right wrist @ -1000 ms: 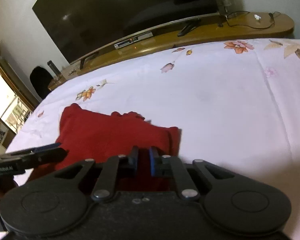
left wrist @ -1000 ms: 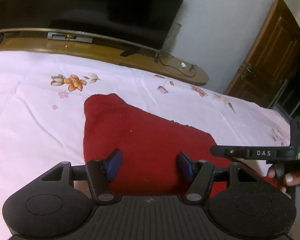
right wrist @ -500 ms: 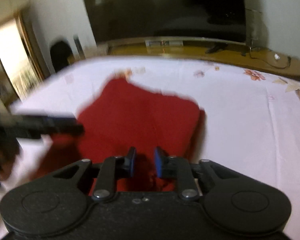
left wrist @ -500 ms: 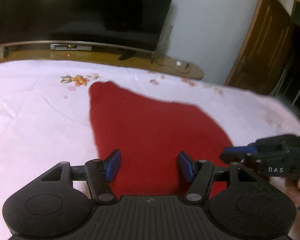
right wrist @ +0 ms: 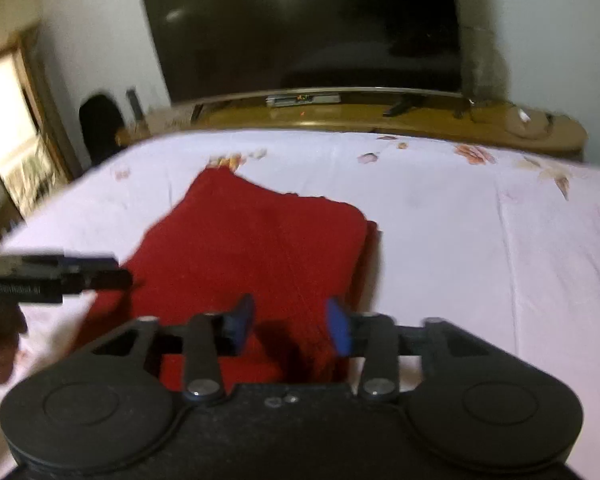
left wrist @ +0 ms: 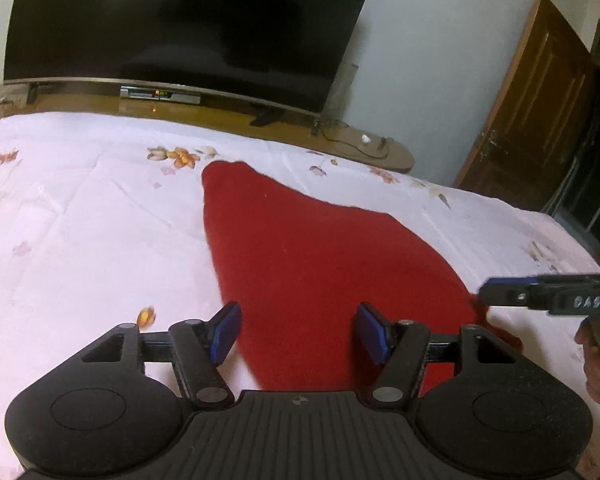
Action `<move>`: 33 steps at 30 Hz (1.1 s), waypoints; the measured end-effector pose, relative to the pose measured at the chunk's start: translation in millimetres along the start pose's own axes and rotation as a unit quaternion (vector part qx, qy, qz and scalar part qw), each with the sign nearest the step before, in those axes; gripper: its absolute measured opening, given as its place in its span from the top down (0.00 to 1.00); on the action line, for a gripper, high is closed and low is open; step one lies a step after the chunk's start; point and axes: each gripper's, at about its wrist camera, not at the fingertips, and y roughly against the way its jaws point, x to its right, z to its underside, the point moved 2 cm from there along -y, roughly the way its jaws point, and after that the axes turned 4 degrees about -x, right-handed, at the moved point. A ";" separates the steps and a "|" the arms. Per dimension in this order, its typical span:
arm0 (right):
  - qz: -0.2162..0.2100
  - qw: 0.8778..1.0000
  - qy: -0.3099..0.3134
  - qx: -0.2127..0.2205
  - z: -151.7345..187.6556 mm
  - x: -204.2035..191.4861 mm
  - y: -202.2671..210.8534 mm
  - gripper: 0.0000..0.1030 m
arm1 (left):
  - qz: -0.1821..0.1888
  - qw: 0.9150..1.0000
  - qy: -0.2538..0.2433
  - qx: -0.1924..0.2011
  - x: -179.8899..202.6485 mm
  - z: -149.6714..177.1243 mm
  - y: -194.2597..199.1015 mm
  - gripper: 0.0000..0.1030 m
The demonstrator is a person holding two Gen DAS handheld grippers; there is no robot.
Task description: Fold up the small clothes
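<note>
A dark television (left wrist: pixel 180 20) stands on a wooden bench (right wrist: pixel 380 120) behind the bed with a white flowered sheet (left wrist: pixel 80 220). The red garment (left wrist: pixel 320 260) lies flat on it. The left gripper (left wrist: pixel 298 330) and the right gripper (right wrist: pixel 290 322) both gape wide, holding nothing.

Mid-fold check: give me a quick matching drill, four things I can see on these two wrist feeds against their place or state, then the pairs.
Things
1. left gripper
2. red knit garment
3. large black television
4. brown wooden door

Places or states
A. shut, at the right edge of the left wrist view
B. folded flat on the white floral bedspread
C. open, over the garment's near edge
D. dark, on the long wooden stand

Pairs: 1-C, 2-B, 3-D, 4-A
</note>
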 end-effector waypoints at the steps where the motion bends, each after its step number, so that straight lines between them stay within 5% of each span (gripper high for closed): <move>1: -0.013 1.000 -0.029 -0.004 4.6 9.1 5.7 0.58 | -0.003 1.000 -0.001 -0.002 0.5 4.3 3.0 0.39; 6: -0.089 0.982 -0.162 -0.026 42.7 46.2 8.0 0.61 | -0.006 1.000 0.029 -0.011 2.5 30.9 10.4 0.39; 9: -0.113 0.974 -0.190 -0.041 55.4 48.1 -4.2 0.67 | -0.025 0.999 0.030 -0.034 8.1 47.4 0.3 0.39; 10: -0.108 0.975 -0.187 -0.043 57.6 46.5 -9.9 0.80 | -0.033 0.998 0.028 -0.034 9.6 51.2 -1.8 0.39; 20: -0.059 0.985 -0.151 -0.056 63.1 37.0 -15.3 0.84 | -0.055 0.997 0.031 -0.033 10.1 54.6 -1.9 0.34; 23: -0.043 0.987 -0.141 -0.063 57.5 31.3 -10.4 0.64 | -0.089 0.995 0.034 -0.031 20.3 51.7 8.2 0.01; 25: -0.022 0.990 -0.129 -0.053 57.3 26.4 5.8 0.32 | -0.103 0.994 0.031 -0.014 31.7 51.4 24.9 0.00; 26: -0.016 0.992 -0.121 -0.044 56.0 23.3 13.9 0.25 | -0.101 0.994 0.030 -0.008 38.0 51.3 33.8 0.00; 33: 0.005 0.998 -0.062 0.011 56.8 -14.8 97.5 0.01 | -0.110 0.993 0.021 0.026 92.2 53.4 111.2 0.00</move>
